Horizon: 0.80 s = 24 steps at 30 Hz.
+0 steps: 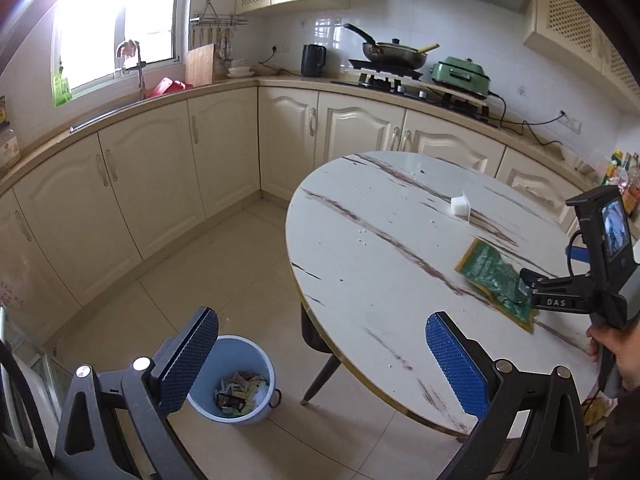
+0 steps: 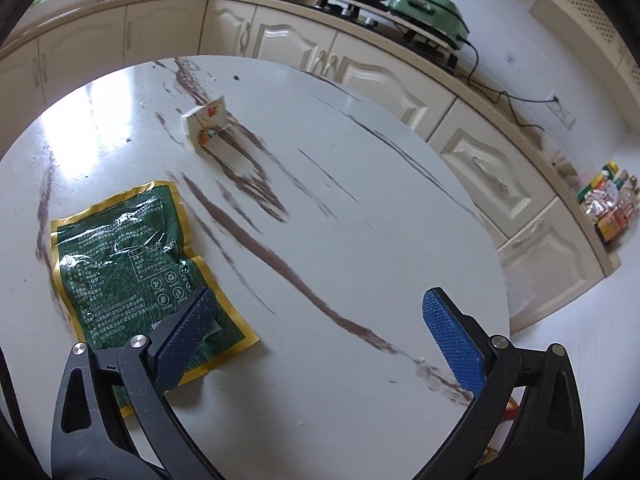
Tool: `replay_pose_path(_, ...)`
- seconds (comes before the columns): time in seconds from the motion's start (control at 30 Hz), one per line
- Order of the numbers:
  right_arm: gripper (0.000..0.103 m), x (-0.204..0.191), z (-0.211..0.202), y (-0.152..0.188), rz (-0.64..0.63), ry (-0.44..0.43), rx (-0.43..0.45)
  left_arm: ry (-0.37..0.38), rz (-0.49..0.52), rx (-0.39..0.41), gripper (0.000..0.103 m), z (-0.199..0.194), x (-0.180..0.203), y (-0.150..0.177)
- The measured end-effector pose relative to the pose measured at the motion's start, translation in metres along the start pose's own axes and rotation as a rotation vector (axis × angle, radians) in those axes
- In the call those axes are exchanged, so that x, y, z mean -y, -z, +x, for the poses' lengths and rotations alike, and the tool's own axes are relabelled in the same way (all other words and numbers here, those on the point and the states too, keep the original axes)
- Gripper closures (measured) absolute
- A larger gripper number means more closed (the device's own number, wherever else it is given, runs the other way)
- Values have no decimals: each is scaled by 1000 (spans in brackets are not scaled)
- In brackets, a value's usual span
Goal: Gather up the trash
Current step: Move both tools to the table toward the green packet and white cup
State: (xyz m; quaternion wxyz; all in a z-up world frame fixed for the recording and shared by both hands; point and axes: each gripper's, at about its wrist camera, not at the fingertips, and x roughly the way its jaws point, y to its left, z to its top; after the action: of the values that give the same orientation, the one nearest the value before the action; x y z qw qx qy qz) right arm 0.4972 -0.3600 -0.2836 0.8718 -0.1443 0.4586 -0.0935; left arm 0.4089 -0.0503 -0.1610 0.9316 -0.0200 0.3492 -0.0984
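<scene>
One green wrapper is laid flat on the tabletop, its long axis running diagonally; one small carton is seen beyond. Both grippers, left and right, are held with fingers spread, nothing pinched.

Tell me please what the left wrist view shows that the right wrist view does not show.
Only the left wrist view shows the blue bin on the floor with trash inside, the open left gripper, the sink and the window. Only the right wrist view shows the printed side of the small carton. Both show the round table, the green wrapper lying flat, the open right gripper over its corner, and the stove.
</scene>
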Motion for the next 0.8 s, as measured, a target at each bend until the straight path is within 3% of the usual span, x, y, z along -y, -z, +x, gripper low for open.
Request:
replay_pose_path(0.1,0,-34,-5,-11,-40,-77,23,36,-32,-32,1,25,-8,-3)
replay_pose_path(0.37,0,-148,-24,-41,-238,-238,106,-2,-86,-67,1,91,-50,-36)
replay_pose_path(0.43,0,-162,-23,-46,-257,-269,112,38,-111,-81,1,112,-60,-47)
replay_pose_path(0.57,0,-148,-17,-50,-220,-282,119,68,-167,-130,1,146,-78,-59)
replay_pose_path(0.8,0,-72,-4,-69,-36,-217,133,159,-194,-147,1,182,-85,-74)
